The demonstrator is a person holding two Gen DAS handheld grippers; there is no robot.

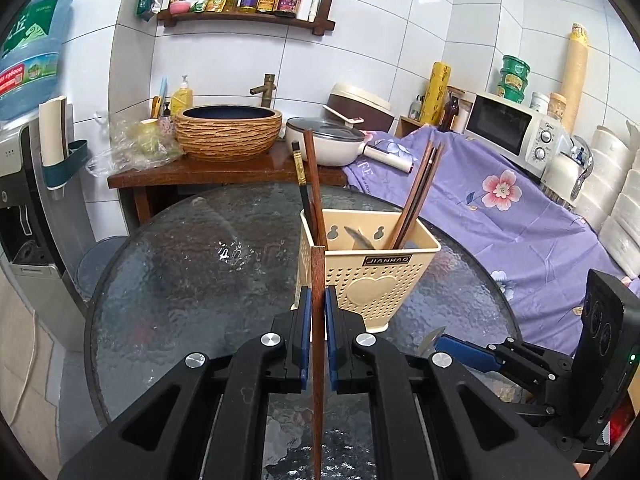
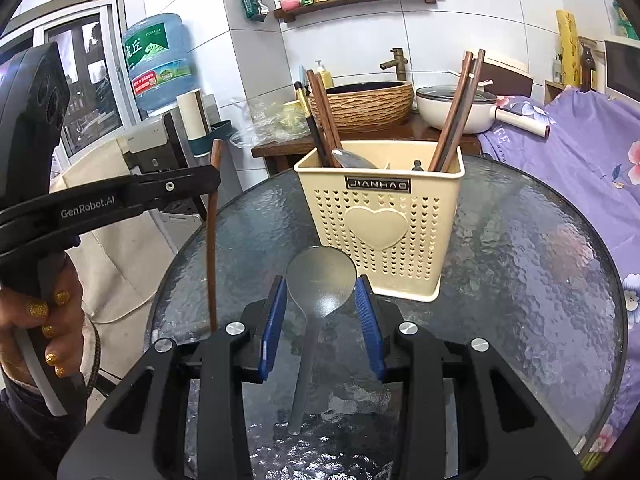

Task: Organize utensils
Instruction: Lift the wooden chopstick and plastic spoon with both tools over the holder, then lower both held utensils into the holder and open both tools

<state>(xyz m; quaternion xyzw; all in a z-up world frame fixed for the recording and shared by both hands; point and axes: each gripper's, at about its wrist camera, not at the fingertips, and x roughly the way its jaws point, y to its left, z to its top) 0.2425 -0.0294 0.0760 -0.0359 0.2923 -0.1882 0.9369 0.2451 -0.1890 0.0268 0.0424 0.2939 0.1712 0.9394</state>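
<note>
Right now my left gripper (image 1: pixel 318 310) is clamped on a brown chopstick (image 1: pixel 318 360), held upright in front of the cream utensil holder (image 2: pixel 380 224), whose left and right compartments already carry chopsticks. My right gripper (image 2: pixel 321 300) pinches a metal spoon (image 2: pixel 320 280) by its bowl, just short of the holder's front wall. Bare glass table (image 2: pixel 540 260) lies open either side, out to its round rim.

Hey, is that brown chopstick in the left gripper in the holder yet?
Out. The chopstick stands clamped upright in the left gripper, short of the holder.
</note>
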